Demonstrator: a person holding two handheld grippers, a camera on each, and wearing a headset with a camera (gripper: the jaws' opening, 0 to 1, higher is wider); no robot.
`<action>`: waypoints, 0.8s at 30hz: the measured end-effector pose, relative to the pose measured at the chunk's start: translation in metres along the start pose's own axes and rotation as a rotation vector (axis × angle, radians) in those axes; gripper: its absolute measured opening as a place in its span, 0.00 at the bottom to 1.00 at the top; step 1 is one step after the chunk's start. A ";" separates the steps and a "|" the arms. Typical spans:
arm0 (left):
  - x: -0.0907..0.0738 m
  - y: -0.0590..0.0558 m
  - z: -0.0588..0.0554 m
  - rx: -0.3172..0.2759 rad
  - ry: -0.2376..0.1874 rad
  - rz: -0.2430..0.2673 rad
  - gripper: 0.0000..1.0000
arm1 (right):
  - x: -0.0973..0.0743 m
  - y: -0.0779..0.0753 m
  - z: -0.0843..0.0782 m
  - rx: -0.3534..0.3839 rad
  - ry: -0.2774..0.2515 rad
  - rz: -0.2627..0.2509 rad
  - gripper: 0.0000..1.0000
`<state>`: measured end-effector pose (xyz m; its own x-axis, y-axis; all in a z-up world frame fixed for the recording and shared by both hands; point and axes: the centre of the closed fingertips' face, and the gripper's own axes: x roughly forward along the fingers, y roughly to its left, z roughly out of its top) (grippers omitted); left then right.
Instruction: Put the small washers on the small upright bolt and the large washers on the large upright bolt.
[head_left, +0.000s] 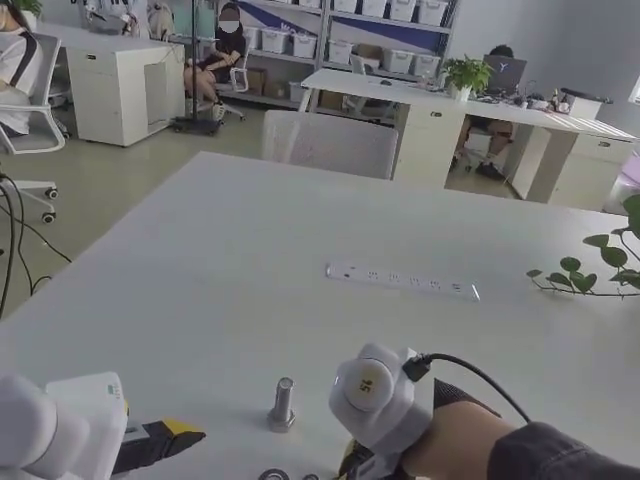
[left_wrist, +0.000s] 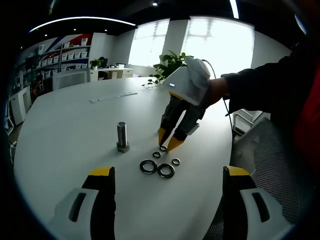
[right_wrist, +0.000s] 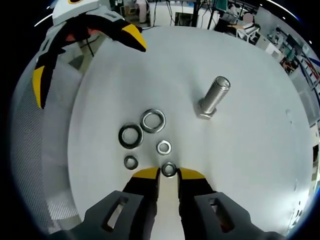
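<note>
One upright steel bolt (head_left: 283, 404) (left_wrist: 122, 136) (right_wrist: 212, 97) stands on the white table (head_left: 300, 250). Beside it lie two large washers (right_wrist: 153, 120) (right_wrist: 131, 136) (left_wrist: 148, 166) and small washers (right_wrist: 164, 147) (right_wrist: 131, 162). My right gripper (right_wrist: 169, 174) (left_wrist: 169, 142) (head_left: 375, 405) reaches down to the table, its jaws closed to the width of a small washer (right_wrist: 169, 169) (left_wrist: 163, 148) that sits between the tips. My left gripper (left_wrist: 168, 172) (right_wrist: 87, 60) (head_left: 150, 440) hovers wide open and empty on the near side of the washers.
A white power strip (head_left: 402, 281) lies mid-table and a trailing plant (head_left: 600, 265) reaches in at the right edge. A chair (head_left: 330, 143) stands at the far side. Desks, shelves and seated people fill the room behind. The table's near edge is close to the washers.
</note>
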<state>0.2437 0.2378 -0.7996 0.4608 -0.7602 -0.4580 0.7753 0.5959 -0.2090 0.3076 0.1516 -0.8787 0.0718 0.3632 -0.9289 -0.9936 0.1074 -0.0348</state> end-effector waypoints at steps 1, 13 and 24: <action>0.000 0.000 0.000 0.001 0.002 0.000 0.89 | 0.000 0.001 0.000 0.000 0.000 0.002 0.15; 0.001 0.001 0.000 -0.001 0.002 -0.002 0.88 | 0.000 -0.001 0.000 -0.005 -0.002 0.001 0.14; 0.000 -0.002 0.001 0.001 0.004 -0.005 0.88 | -0.001 0.000 -0.001 0.003 -0.003 0.005 0.14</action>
<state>0.2430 0.2364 -0.7990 0.4556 -0.7619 -0.4605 0.7778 0.5923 -0.2104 0.3072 0.1508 -0.8783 0.0667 0.3669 -0.9279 -0.9937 0.1080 -0.0287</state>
